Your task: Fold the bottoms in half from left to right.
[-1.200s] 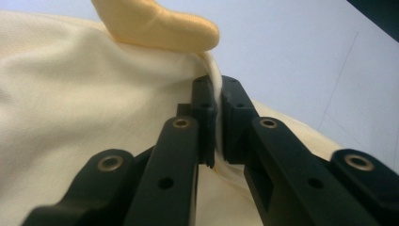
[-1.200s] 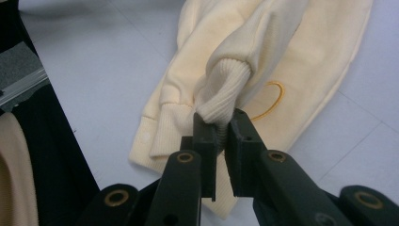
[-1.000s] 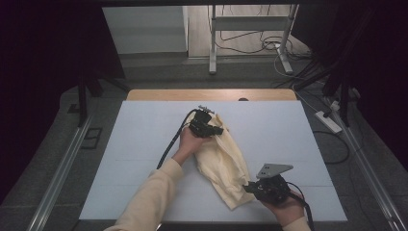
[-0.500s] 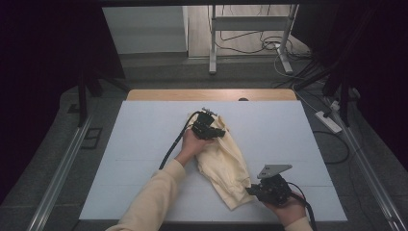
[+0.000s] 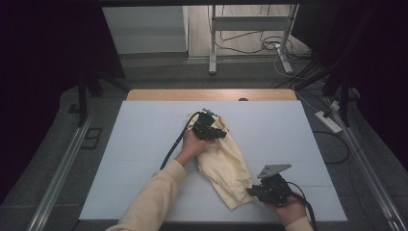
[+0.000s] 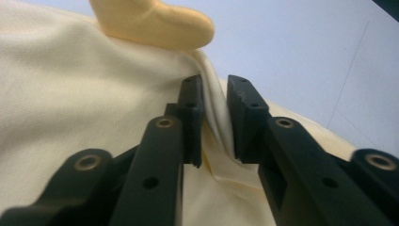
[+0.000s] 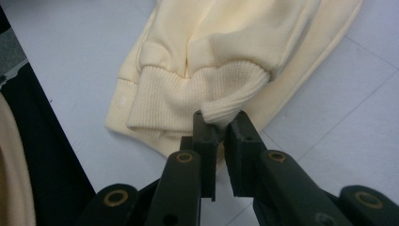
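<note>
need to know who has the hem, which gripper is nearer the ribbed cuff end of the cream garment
Right. The right gripper pinches the ribbed cuff at the garment's near end. The left gripper sits at the far end, jaws just opening around a fold.

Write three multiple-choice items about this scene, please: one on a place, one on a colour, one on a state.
1. Where does the garment lie?
A. on the white table
B. on the floor
C. over a chair

2. What colour is the garment?
A. dark blue
B. pale yellow
C. red

3. What does the right gripper do?
A. stands wide open above the table
B. pinches the ribbed cuff
C. holds a cable

Key: 1 A, the high view shows it spread on the table top. 2 B, every view shows pale yellow fabric. 3 B, the right gripper view shows the cuff's edge squeezed between the jaws.
</note>
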{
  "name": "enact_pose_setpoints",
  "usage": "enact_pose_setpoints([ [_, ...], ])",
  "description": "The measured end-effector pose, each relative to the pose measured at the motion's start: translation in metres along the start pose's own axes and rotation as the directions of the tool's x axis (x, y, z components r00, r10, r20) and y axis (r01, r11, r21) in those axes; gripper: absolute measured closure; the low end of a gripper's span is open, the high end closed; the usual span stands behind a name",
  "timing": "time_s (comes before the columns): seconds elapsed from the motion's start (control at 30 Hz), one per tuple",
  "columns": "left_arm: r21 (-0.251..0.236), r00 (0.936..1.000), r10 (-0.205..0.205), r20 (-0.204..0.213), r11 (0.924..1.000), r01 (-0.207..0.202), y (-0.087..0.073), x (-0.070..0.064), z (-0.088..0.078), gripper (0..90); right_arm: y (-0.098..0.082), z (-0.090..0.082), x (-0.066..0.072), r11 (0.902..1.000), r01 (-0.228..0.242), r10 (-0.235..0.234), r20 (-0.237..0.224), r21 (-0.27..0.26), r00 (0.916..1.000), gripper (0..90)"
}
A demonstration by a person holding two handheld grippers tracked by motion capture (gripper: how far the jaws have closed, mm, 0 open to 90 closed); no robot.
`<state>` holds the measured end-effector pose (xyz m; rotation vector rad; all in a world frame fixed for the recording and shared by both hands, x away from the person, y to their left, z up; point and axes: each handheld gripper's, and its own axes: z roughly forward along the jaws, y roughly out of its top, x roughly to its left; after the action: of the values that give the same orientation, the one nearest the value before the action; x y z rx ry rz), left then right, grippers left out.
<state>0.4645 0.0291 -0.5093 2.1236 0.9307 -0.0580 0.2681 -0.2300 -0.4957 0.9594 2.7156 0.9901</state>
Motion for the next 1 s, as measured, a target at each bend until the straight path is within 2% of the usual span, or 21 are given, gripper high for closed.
enact_pose_setpoints([
  [0.07, -0.008, 0.9995, 0.01, -0.03, 0.9999, -0.01, 0.001, -0.002, -0.003, 60.2, -0.001, 0.0, 0.0, 1.0, 0.003, -0.003, 0.0, -0.001, 1.0, 82.0],
  [0.1, -0.007, 0.9993, 0.018, -0.032, 0.9998, -0.018, 0.001, -0.003, -0.004, 52.7, -0.001, 0.0, 0.0, 1.0, 0.003, -0.003, 0.001, -0.001, 1.0, 80.5],
  [0.13, -0.003, 0.9991, 0.024, -0.036, 0.9997, -0.024, 0.001, -0.004, -0.006, 48.9, -0.001, 0.0, -0.001, 1.0, 0.006, -0.006, 0.006, -0.002, 1.0, 77.8],
  [0.23, -0.004, 0.997, 0.047, -0.062, 0.9989, -0.047, 0.002, -0.01, -0.013, 38.7, 0.0, -0.001, 0.0, 0.9999, 0.005, -0.005, 0.035, -0.014, 0.9994, 61.1],
  [0.33, -0.018, 0.9952, 0.062, -0.075, 0.9978, -0.064, -0.001, -0.014, -0.023, 33.5, 0.003, -0.008, 0.0, 0.9975, 0.002, 0.002, 0.065, -0.07, 0.9979, 47.4],
  [0.5, -0.033, 0.9952, 0.071, -0.068, 0.9968, -0.073, -0.009, -0.017, -0.037, 32.4, 0.006, -0.014, -0.001, 0.9921, 0.007, 0.002, 0.072, -0.125, 0.9974, 42.1],
  [0.67, -0.04, 0.9951, 0.07, -0.069, 0.9965, -0.073, -0.02, -0.015, -0.048, 31.9, 0.01, -0.013, -0.002, 0.9895, 0.016, -0.007, 0.061, -0.143, 0.9981, 41.3],
  [1.0, -0.031, 0.9901, 0.108, -0.09, 0.9933, -0.111, -0.033, -0.019, -0.067, 31.8, 0.016, -0.004, -0.002, 0.9883, 0.052, -0.045, 0.048, -0.144, 0.9978, 40.7],
])
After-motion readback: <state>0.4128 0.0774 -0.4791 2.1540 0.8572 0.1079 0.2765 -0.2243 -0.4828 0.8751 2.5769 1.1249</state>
